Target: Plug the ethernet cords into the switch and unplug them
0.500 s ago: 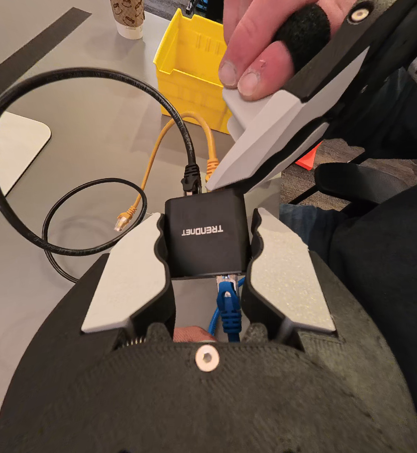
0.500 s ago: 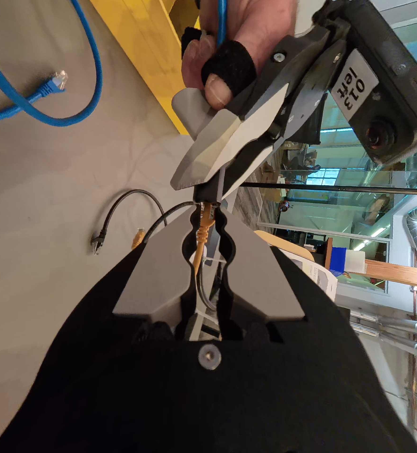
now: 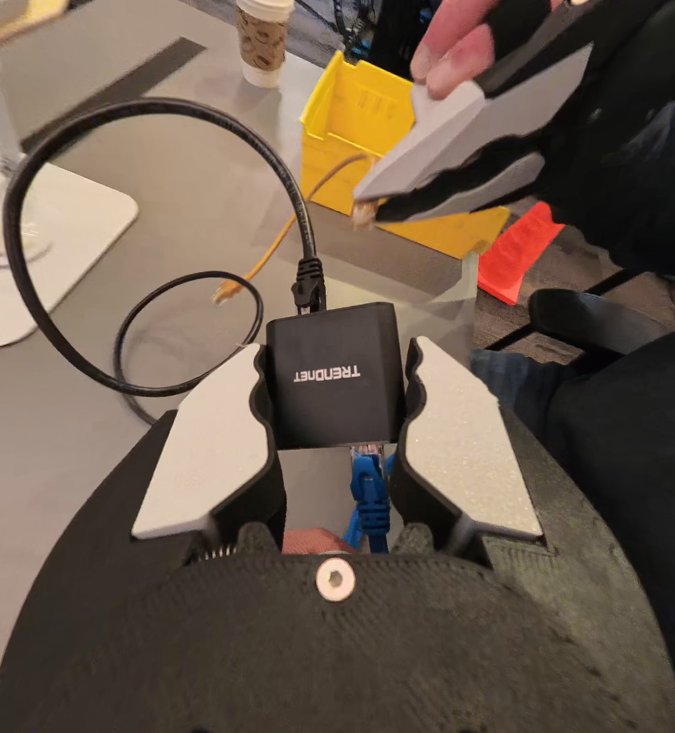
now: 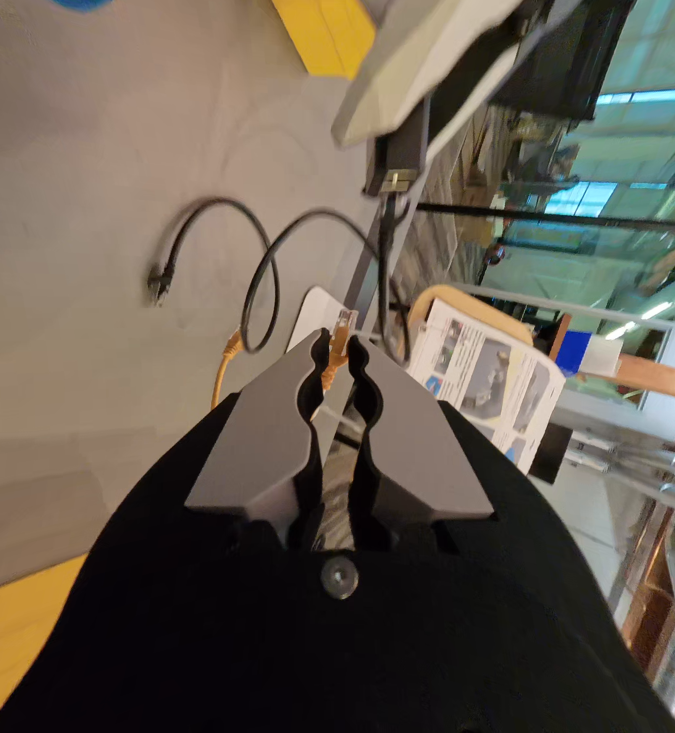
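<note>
We see a black switch (image 3: 334,377), black, orange and blue cords (image 3: 369,492) — a yellow bin (image 3: 351,131), grey counter (image 3: 193,190).

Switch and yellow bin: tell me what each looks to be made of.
Switch: apparently smooth black plastic, matte to satin, with rounded moulded edges and a soft sheen; metal under paint cannot be ruled out. Yellow bin: likely moulded glossy plastic, judging by its uniform colour, thin walls and moulded ribs.
</note>
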